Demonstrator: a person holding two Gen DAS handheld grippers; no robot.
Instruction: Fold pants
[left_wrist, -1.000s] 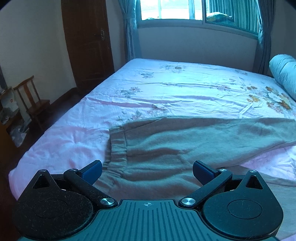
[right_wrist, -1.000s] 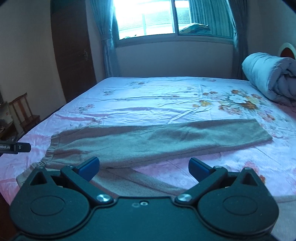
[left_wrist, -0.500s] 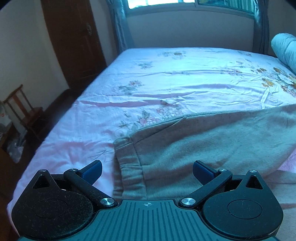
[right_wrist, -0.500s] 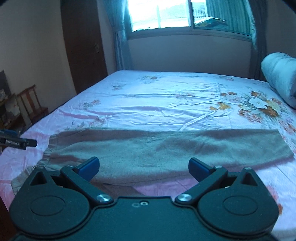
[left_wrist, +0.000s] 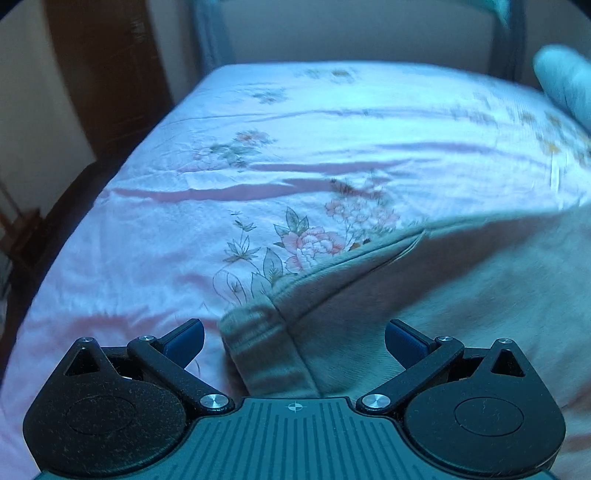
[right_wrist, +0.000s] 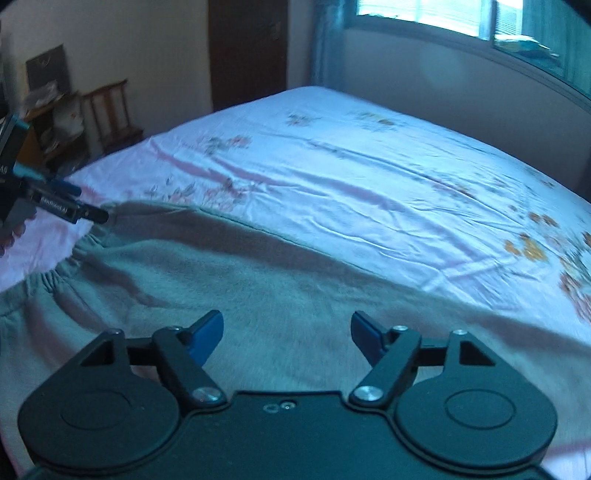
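Grey-green fleece pants with a gathered elastic waistband (right_wrist: 258, 295) lie flat along the near side of the bed, waist to my left, legs running off right.

My left gripper (left_wrist: 293, 341): jaws wide apart, nothing pinched. The waistband corner (left_wrist: 255, 332) sits in the gap between the blue pads, touching neither.

My right gripper (right_wrist: 287, 334): jaws closing, with fleece below and between them; pads not yet pressing on it.

Step in hand, as I judge it: take hold of the far edge at waist and mid-leg, for a lengthwise fold.

- Left: go lower so the pads straddle both layers at the waistband corner, not just the top one.
- Right: bite the pants only; the sheet beneath is thin and could come up too.
- Lift both ends together so the fleece does not twist.

Surface: pale pink bedsheet with printed flowers (left_wrist: 295, 122), creased, soft underneath.

Room: dark wooden door (right_wrist: 247, 51), wooden chair (right_wrist: 110, 110) at the wall, window (right_wrist: 461, 18).
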